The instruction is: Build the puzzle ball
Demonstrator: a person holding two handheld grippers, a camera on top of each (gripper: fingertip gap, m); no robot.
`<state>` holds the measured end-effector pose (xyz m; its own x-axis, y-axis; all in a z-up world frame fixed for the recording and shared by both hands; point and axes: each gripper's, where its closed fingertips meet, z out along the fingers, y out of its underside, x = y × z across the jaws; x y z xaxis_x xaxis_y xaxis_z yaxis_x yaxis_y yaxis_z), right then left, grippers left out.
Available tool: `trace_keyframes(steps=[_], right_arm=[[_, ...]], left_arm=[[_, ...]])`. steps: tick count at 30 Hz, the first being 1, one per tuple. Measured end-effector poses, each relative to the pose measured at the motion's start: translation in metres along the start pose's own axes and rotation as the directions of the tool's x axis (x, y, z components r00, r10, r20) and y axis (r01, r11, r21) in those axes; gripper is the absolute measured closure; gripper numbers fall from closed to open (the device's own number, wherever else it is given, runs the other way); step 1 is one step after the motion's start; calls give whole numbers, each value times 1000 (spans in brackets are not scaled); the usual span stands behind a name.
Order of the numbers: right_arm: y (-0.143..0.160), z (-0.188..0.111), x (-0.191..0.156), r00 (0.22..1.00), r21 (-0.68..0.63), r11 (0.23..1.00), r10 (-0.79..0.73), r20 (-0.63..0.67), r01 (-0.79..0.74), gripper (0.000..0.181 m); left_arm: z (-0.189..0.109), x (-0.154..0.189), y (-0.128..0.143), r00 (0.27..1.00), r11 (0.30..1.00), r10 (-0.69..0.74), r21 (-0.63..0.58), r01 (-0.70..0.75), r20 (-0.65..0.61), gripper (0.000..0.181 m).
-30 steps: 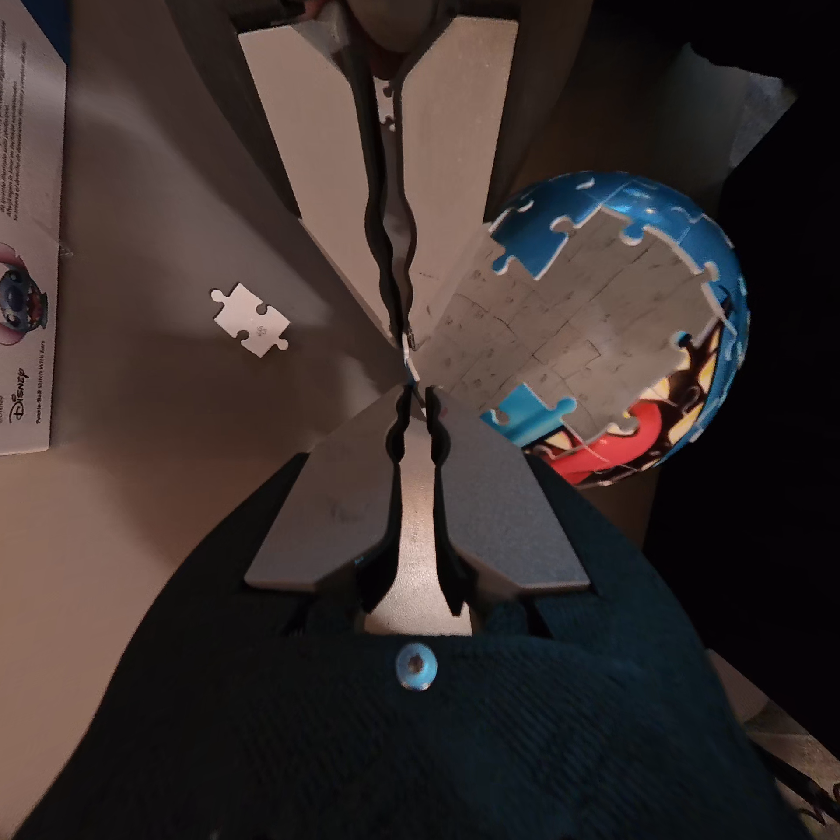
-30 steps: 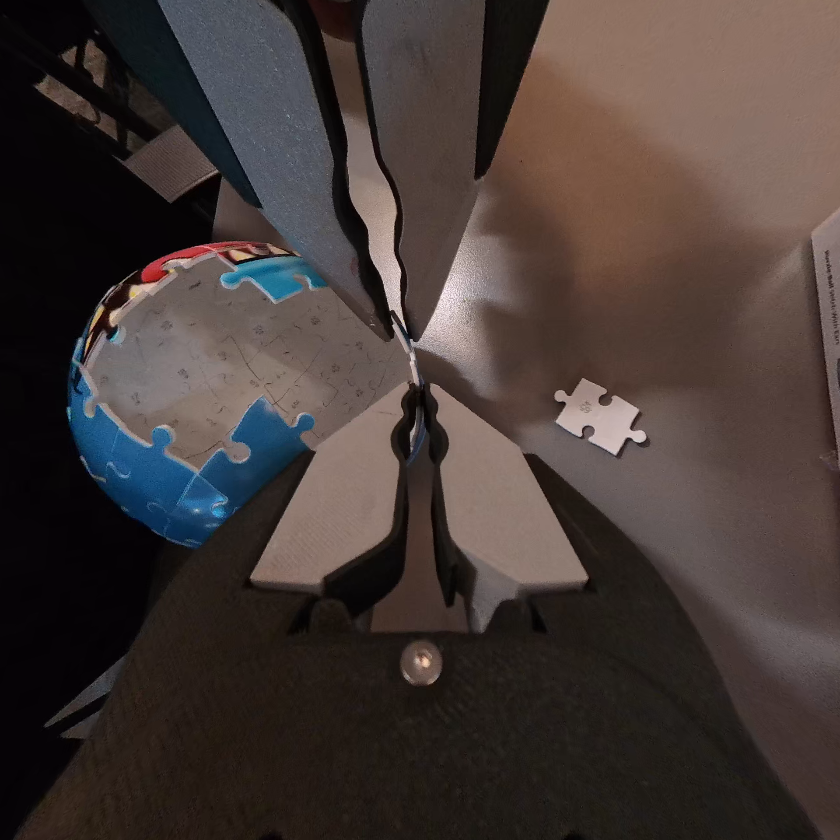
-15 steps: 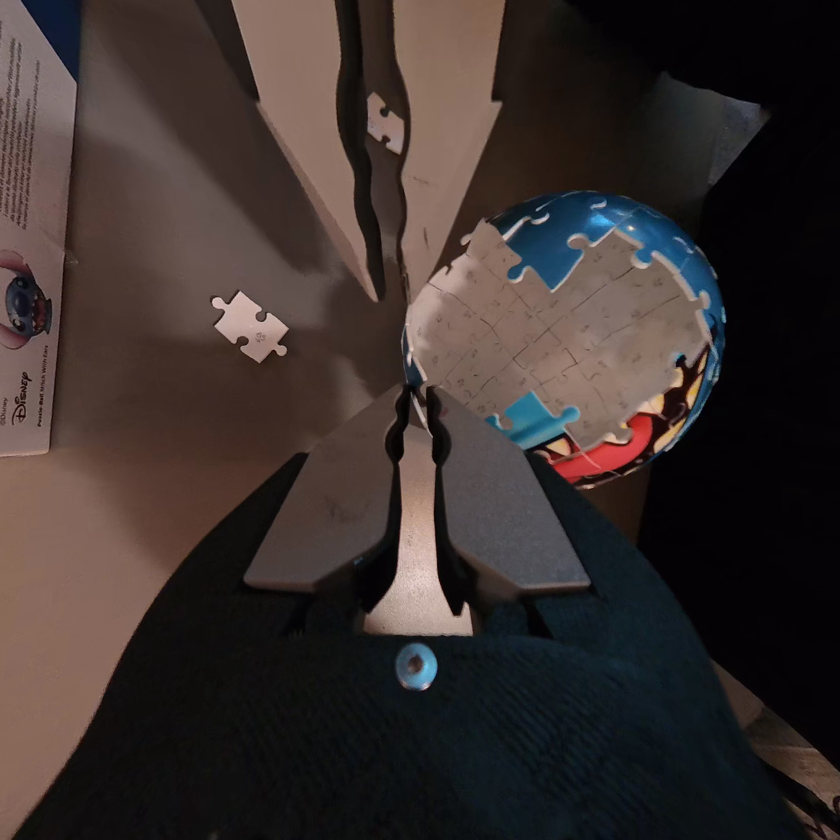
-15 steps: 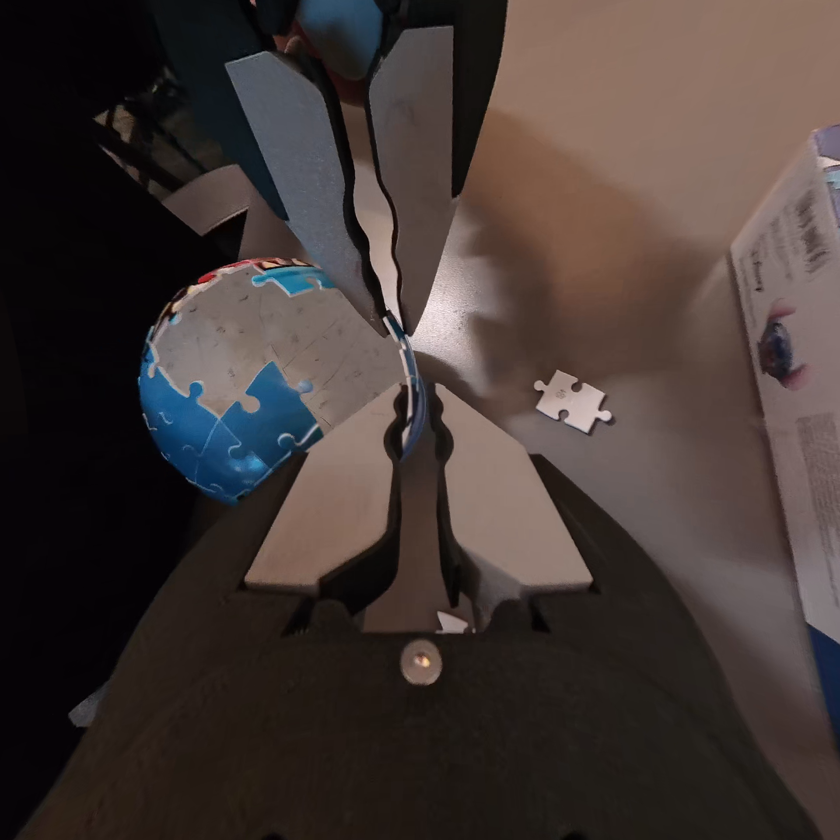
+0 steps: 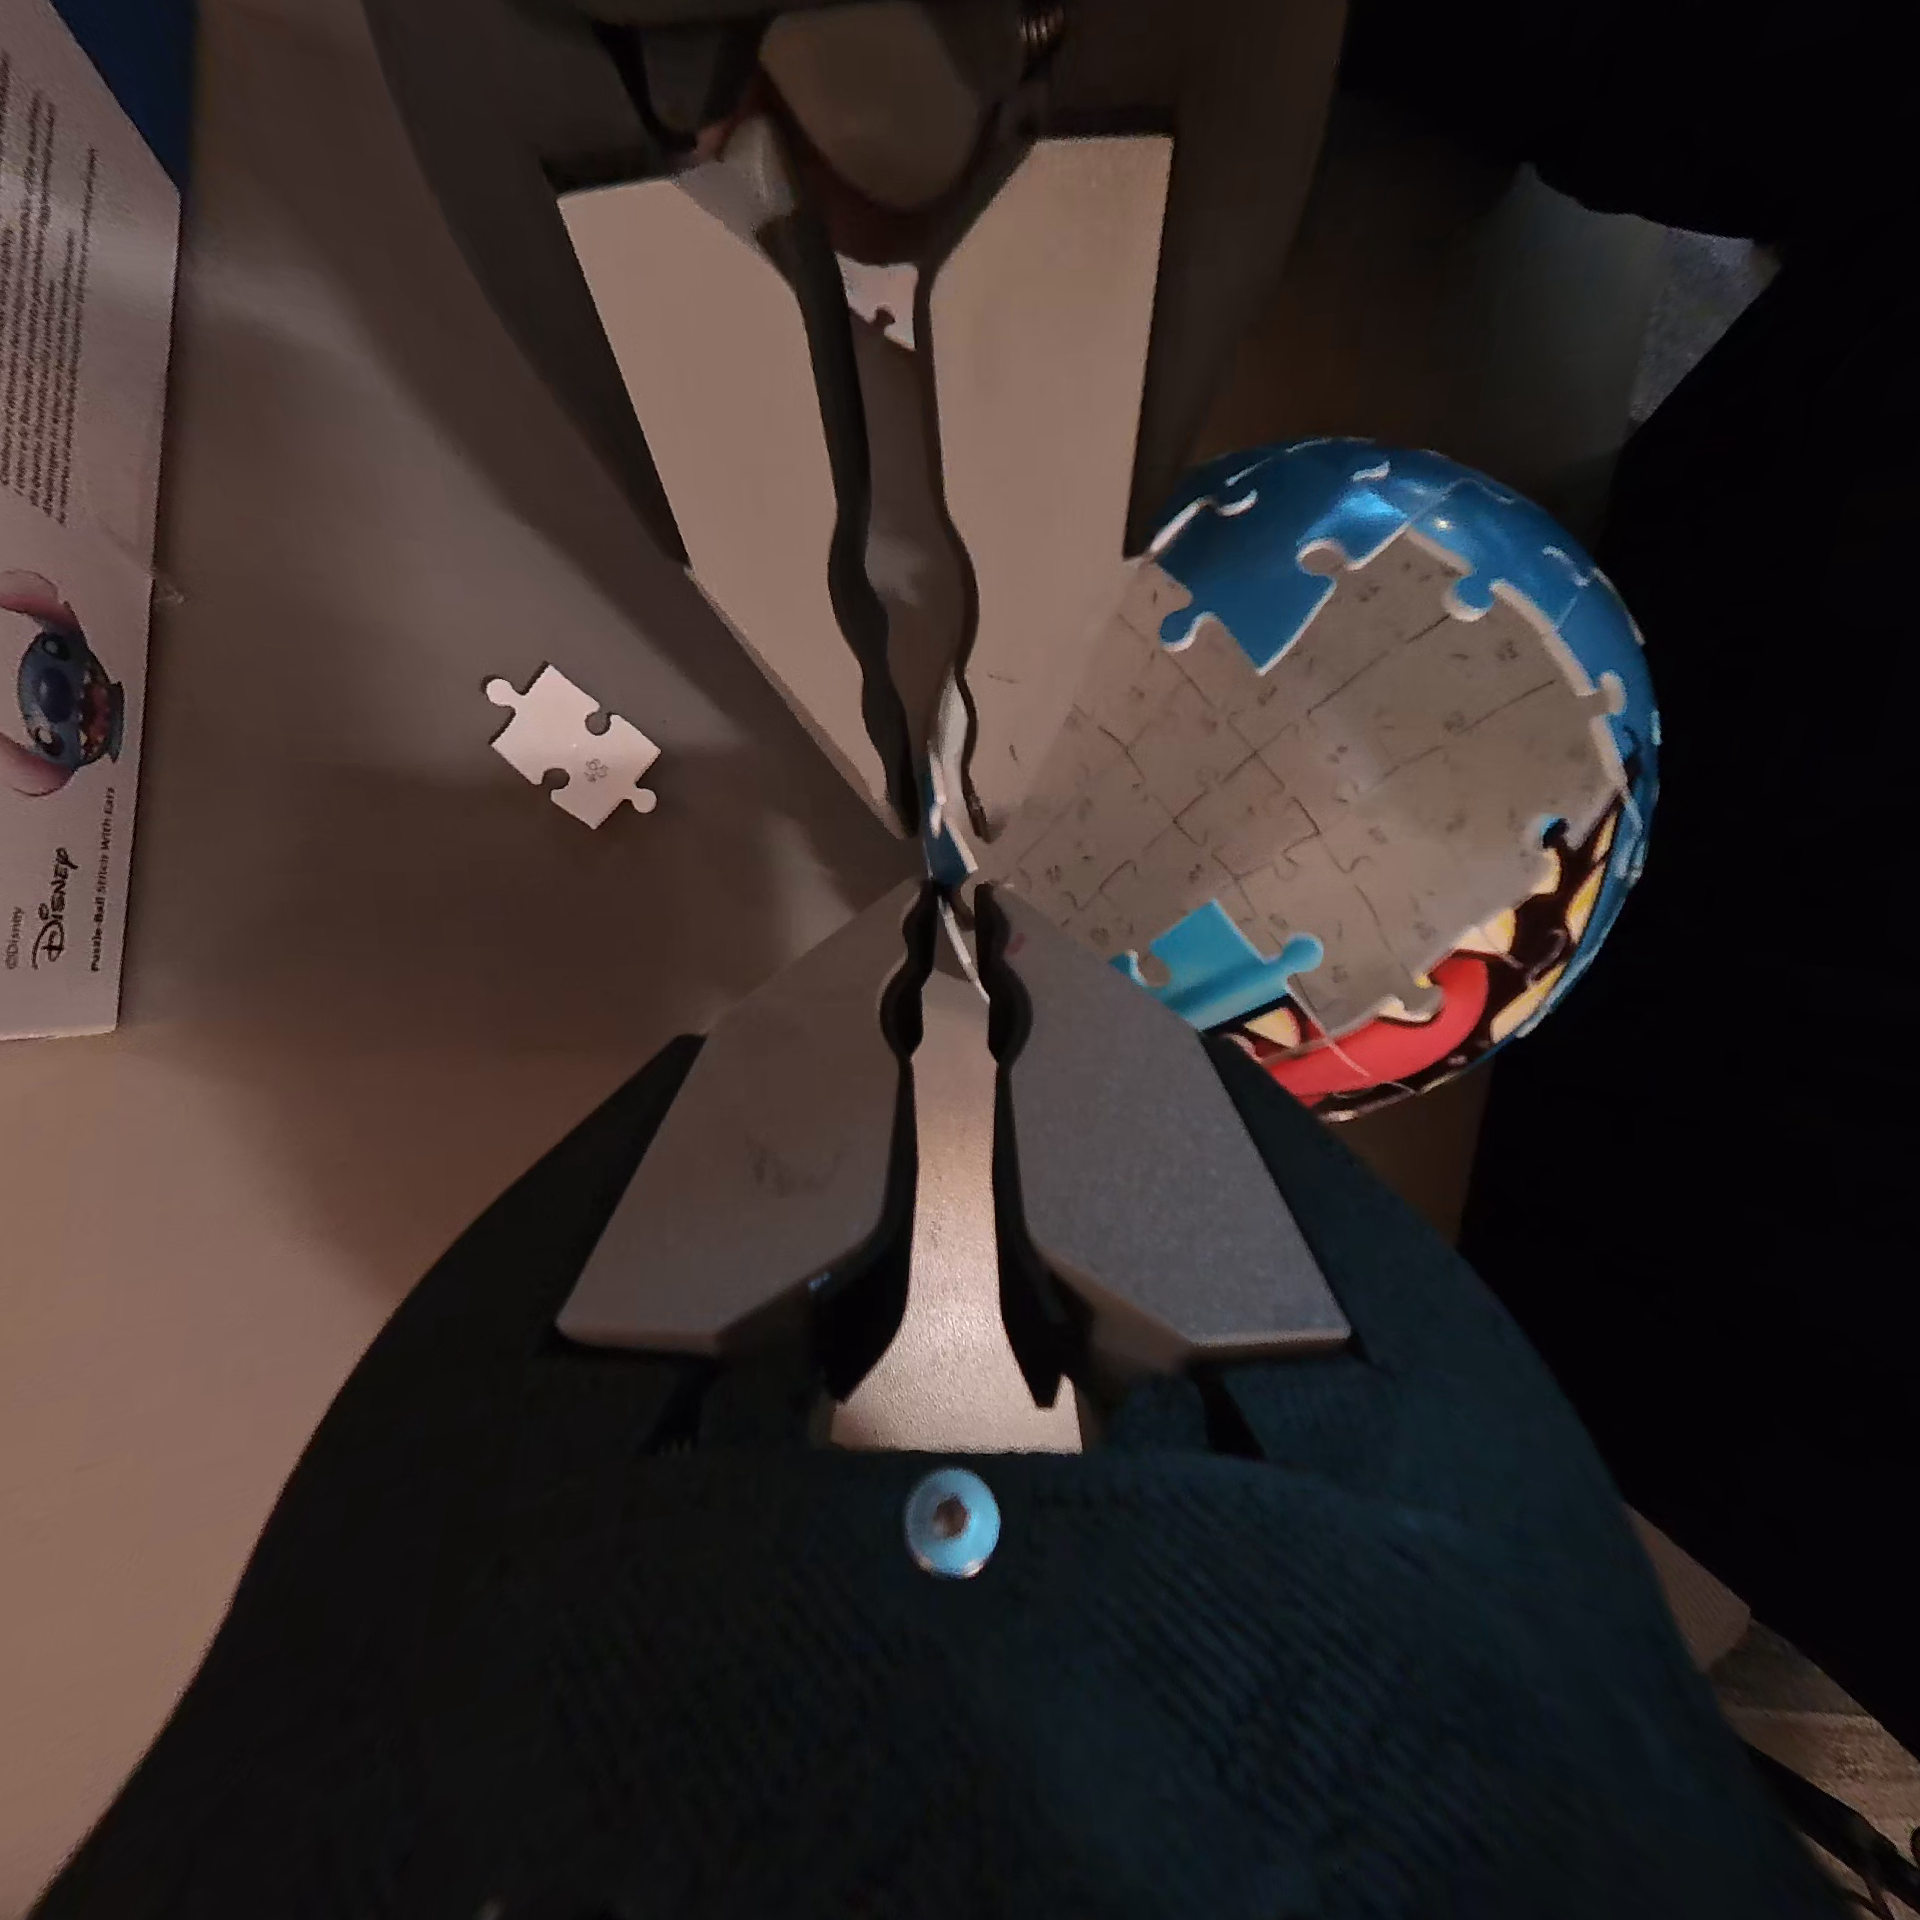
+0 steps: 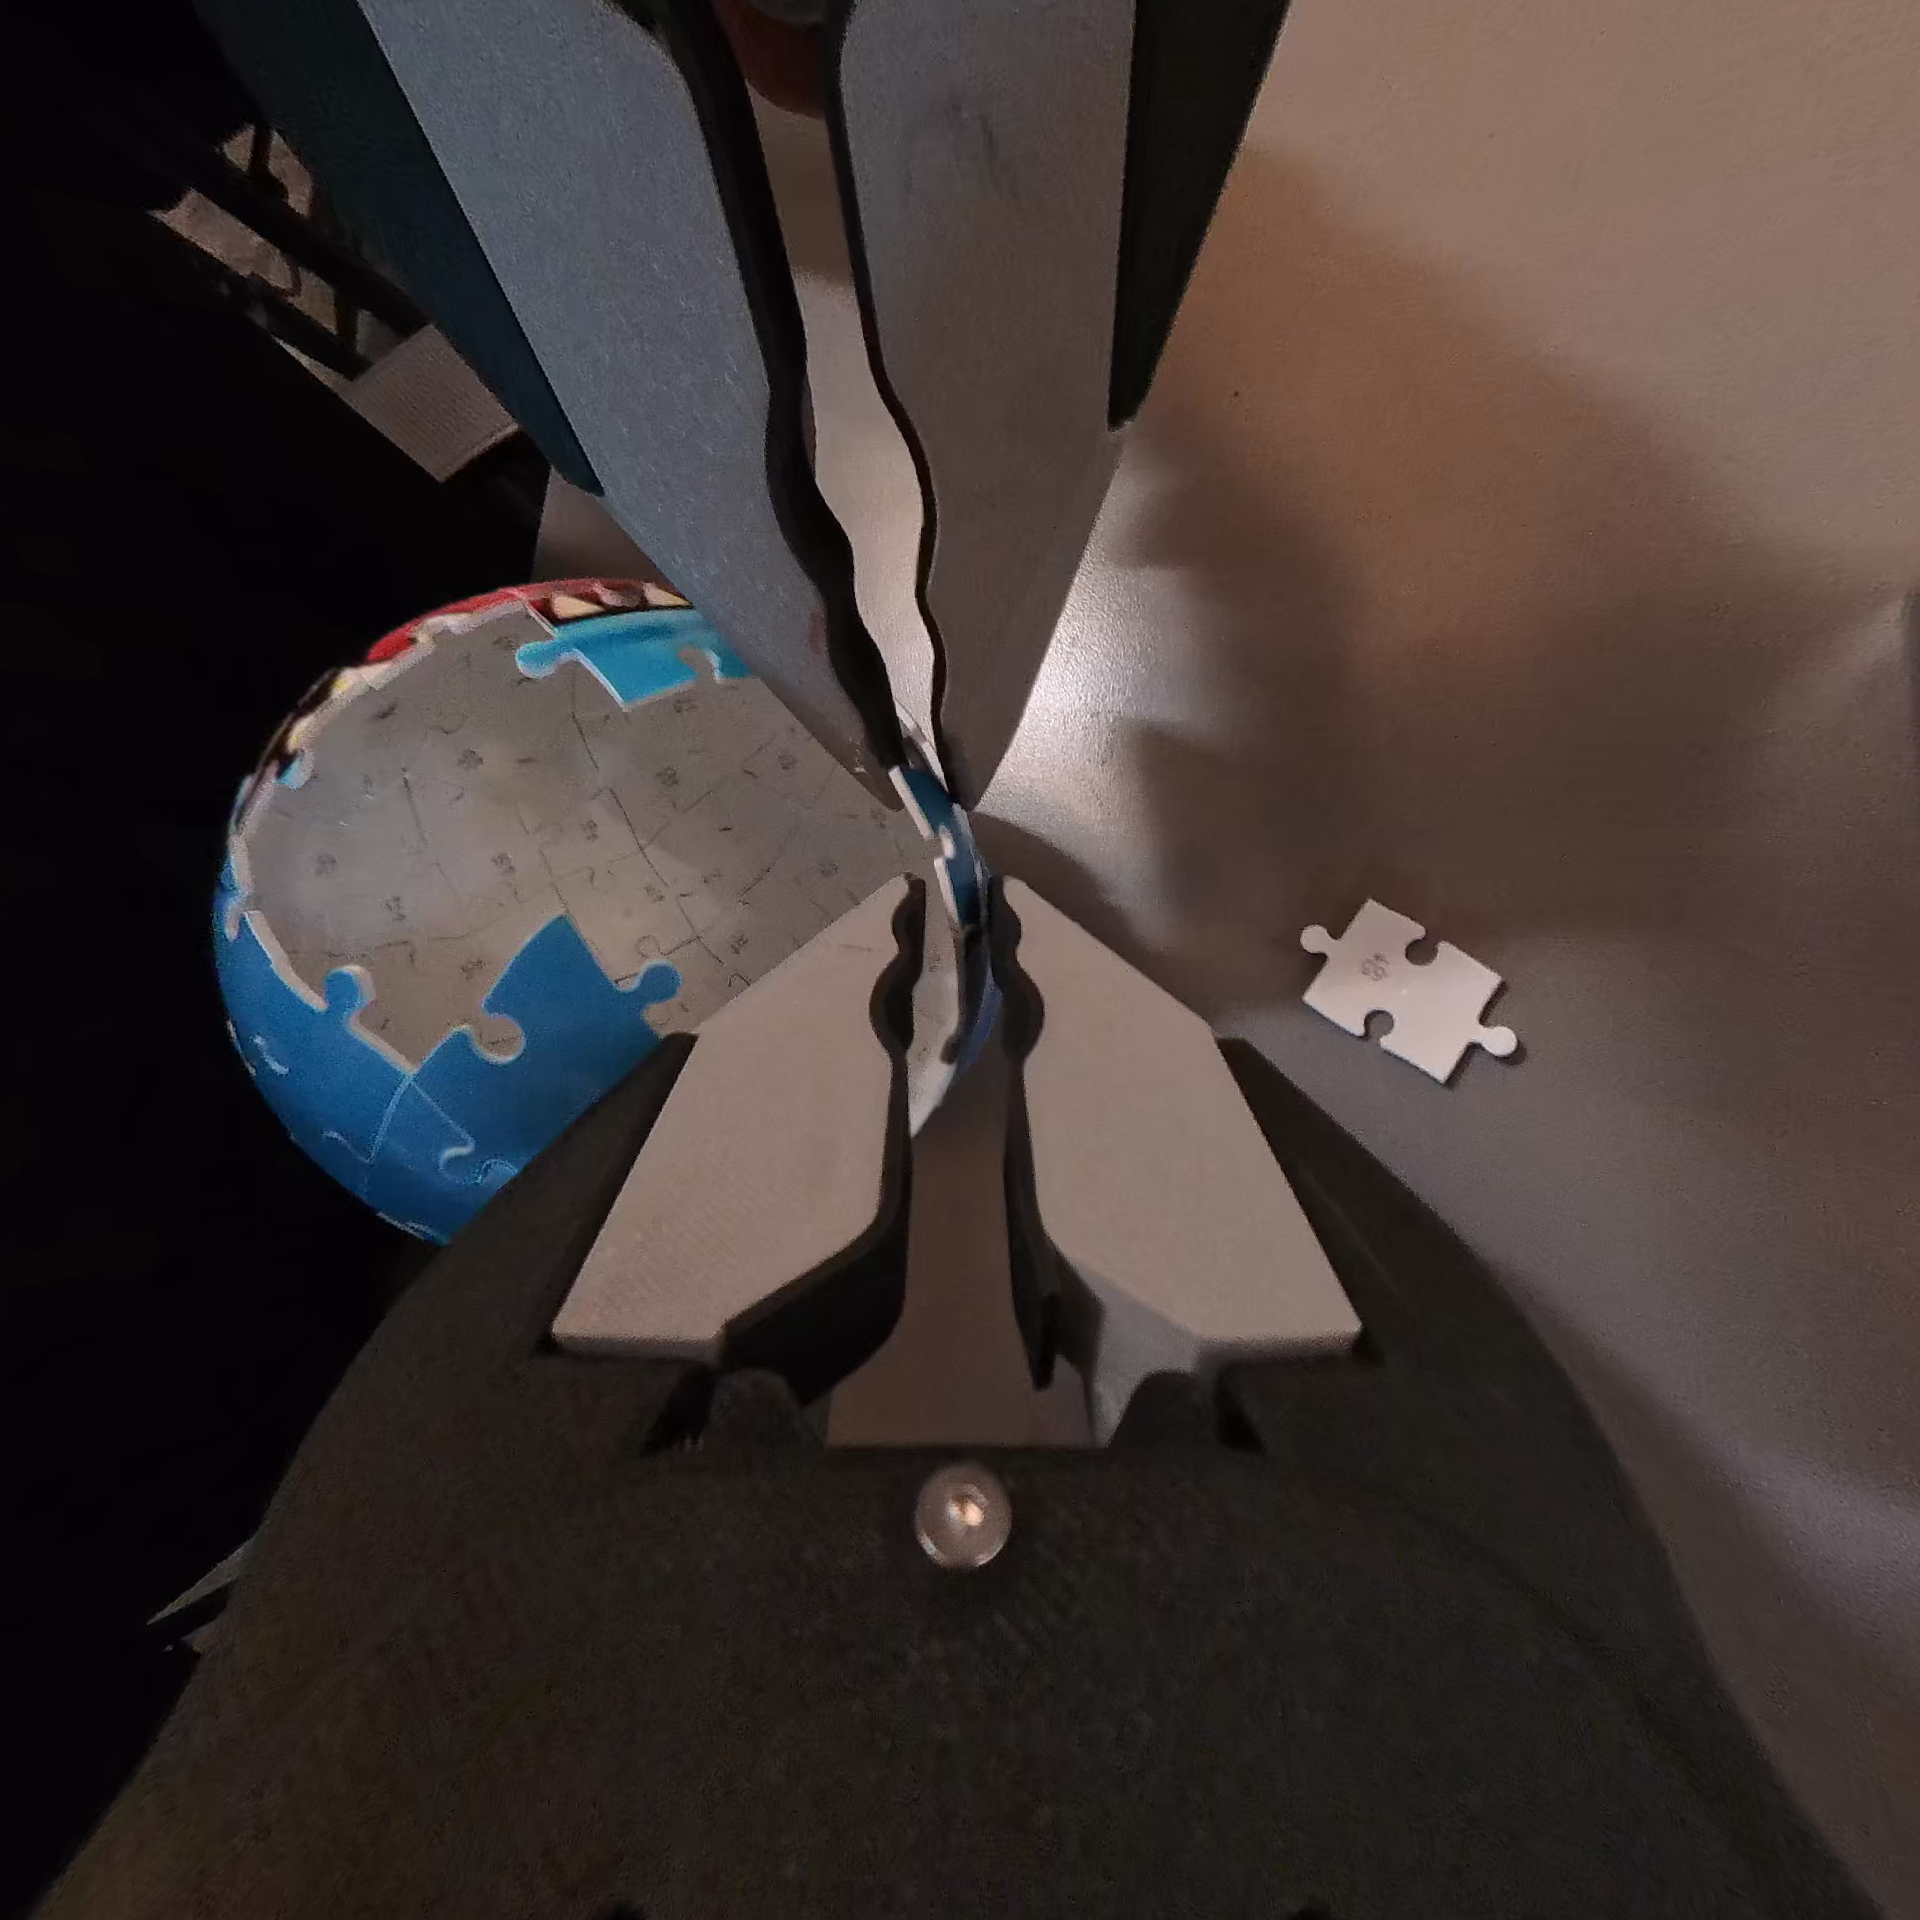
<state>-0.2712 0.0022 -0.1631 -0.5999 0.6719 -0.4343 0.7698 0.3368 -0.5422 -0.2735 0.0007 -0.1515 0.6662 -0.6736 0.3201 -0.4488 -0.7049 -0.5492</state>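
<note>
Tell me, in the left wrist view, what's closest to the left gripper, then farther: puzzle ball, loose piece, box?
1. Half-built blue puzzle ball: its rim sits in the left gripper jaws.
2. Loose white puzzle piece: to the left, on the table.
3. White printed cardboard box: far left edge.

Probably a home or hobby spot, though little shows: a plain beige surface (image 5: 312,1039) under dim, warm light, a printed toy box (image 5: 62,623) at the left edge of the left wrist view (cartoon picture on it), and one loose puzzle piece (image 5: 575,746) beside it; the surroundings are dark.
</note>
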Motion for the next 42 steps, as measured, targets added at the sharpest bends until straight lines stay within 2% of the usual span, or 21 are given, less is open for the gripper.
trace_keyframes(steps=[24, 26, 28, 31, 36, 39, 42], right_arm=[[1, 6, 2, 994, -43, 995, -88, -69, 85, 181], [1, 5, 3, 994, -42, 996, -79, -70, 76, 179], [1, 1, 5, 995, -38, 997, -67, -74, 64, 163], [-4, -9, 4, 995, 1, 998, -63, -81, 64, 162], [-17, -50, 10, 979, 124, 989, -50, -197, 75, 162], [-23, -89, 13, 952, 235, 968, -12, -305, 87, 155], [-17, -119, 13, 891, 250, 957, -20, -453, 149, 149]], left_arm=[[0, 0, 2, 1000, 1000, -1, -7, 1, 7, 178], [0, 0, 2, 1000, 1000, -1, -6, 1, 8, 178], [-1, -1, 2, 1000, 1000, -2, -2, 2, 14, 176], [-5, -5, 1, 999, 1000, -13, 10, 12, 34, 165], [-35, -13, -13, 997, 991, -34, 132, 24, 75, 156], [-70, -16, -28, 993, 948, -55, 317, 20, 103, 154], [-96, -28, -28, 983, 876, -124, 481, 46, 132, 153]])
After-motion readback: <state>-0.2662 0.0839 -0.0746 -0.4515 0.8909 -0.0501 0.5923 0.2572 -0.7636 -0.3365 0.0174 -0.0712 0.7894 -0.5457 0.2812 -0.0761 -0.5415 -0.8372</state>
